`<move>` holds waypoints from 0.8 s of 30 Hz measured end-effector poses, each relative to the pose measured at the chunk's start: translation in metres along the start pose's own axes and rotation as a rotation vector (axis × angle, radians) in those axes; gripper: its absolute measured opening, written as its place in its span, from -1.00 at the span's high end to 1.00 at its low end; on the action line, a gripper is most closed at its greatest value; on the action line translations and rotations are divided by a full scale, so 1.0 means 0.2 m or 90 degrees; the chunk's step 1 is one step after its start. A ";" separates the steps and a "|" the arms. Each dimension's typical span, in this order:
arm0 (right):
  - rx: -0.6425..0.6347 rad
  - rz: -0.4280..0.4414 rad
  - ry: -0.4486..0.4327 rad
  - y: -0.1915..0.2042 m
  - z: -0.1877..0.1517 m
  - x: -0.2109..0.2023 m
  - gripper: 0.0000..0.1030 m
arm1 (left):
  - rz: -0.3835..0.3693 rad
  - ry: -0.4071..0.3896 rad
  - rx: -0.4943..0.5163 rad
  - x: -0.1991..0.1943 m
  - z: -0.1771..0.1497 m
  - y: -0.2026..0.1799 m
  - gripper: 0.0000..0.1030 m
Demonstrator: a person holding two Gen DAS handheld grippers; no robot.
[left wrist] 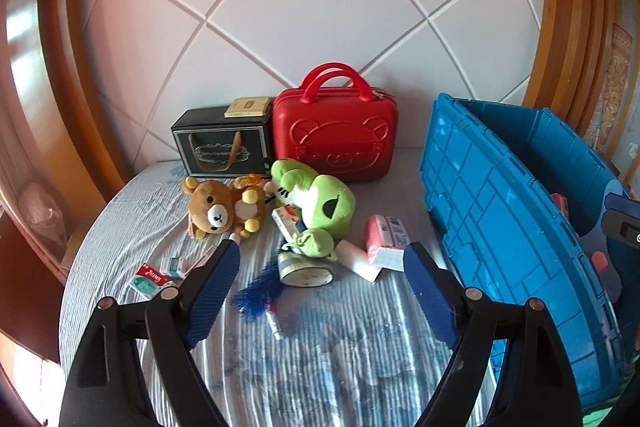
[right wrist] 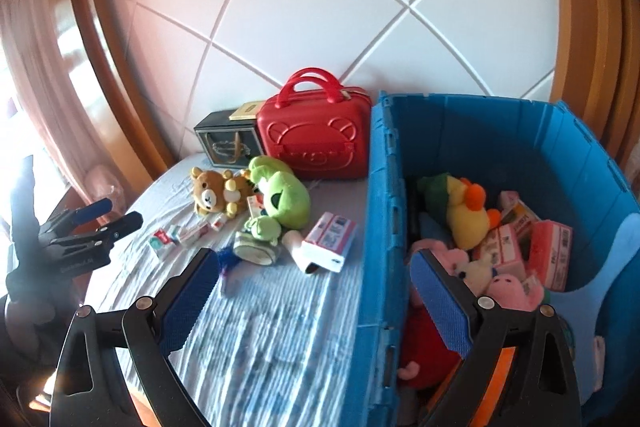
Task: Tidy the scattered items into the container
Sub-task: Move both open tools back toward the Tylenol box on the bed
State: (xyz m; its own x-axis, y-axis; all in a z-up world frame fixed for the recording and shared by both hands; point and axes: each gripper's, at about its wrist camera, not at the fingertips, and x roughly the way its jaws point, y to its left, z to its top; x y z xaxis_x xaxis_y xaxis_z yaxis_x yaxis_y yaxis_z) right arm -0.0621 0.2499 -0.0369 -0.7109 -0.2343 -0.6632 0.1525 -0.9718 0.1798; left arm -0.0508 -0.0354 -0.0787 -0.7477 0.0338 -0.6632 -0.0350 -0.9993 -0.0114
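- The left gripper [left wrist: 320, 279], black-armed with blue ribbed pads, stands wide open over the blue-and-white striped bedsheet [left wrist: 320, 367]; nothing lies between its pads; a white tube-shaped pen [left wrist: 275, 323] and a blue feathery tassel [left wrist: 256, 293] lie on the sheet between and below them
- The right gripper [right wrist: 316, 285] is likewise spread wide and holds nothing; its left pad hangs over the sheet, its right pad over the open blue plastic crate [right wrist: 380, 211]
- The crate stands on the bed at the right of the scattered items; inside it lie a yellow plush duck with an orange beak [right wrist: 466, 215], pink plush toys [right wrist: 512, 291], a red plush piece [right wrist: 424, 347] and several pink-and-white cardboard packets [right wrist: 548, 251]
- Scattered on the sheet, well apart from the crate's inside: a brown teddy bear [left wrist: 224, 207] lying on its back; a green plush frog [left wrist: 320, 199] just beside it; a small green plush [left wrist: 314, 243] touching a round cream tin [left wrist: 306, 271]; a pink twin-pack box [left wrist: 386, 239] near the crate wall; small red-and-green medicine cartons [left wrist: 152, 279] at the left
- Against the white quilted headboard [left wrist: 320, 7] stand a red hard-shell case with a bear face and two handles [left wrist: 334, 131] and a black gift box with a ribbon handle [left wrist: 220, 143]; a flat tan box [left wrist: 248, 107] rests on top of the black one
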 end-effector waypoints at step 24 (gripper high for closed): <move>-0.076 0.042 0.168 0.93 -0.37 1.12 -0.90 | 0.148 0.161 -0.118 0.63 -0.48 1.29 -0.63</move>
State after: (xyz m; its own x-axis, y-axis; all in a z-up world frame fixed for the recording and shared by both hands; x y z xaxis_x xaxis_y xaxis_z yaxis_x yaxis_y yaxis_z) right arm -0.1417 0.0157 -0.2058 -0.4963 -0.2805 -0.8216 0.2834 -0.9469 0.1521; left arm -0.0905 -0.2904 -0.2364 -0.5334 -0.1752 -0.8275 0.2535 -0.9665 0.0412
